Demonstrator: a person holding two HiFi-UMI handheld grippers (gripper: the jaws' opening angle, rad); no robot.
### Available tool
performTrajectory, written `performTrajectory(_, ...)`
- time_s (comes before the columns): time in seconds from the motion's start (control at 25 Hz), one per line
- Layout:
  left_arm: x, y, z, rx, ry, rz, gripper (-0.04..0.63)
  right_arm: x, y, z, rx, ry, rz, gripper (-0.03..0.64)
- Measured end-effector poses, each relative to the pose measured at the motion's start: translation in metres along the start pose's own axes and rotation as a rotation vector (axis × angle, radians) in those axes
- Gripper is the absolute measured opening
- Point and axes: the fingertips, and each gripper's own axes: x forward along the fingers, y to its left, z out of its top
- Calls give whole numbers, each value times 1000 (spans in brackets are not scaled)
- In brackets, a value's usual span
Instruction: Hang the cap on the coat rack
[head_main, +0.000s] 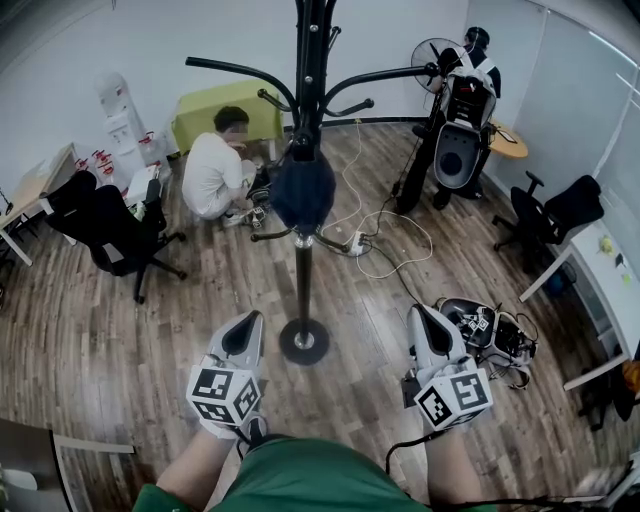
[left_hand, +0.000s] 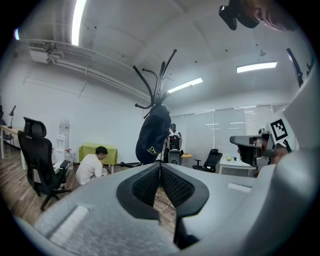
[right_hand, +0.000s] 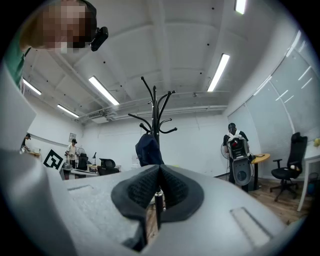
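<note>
Cap (head_main: 302, 190) is hanging lengthwise downward on the coat rack (head_main: 303, 285), ahead of the clenched, empty left gripper (head_main: 248, 320) and right gripper (head_main: 421, 313).

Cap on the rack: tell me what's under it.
Below the cap show the rack's pole and round base. The hook holding it is covered.
</note>
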Motion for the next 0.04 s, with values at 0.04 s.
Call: performTrajectory(0.04, -1, 0, 0, 0, 1, 1, 14, 0, 0, 0, 0, -1, 1, 5)
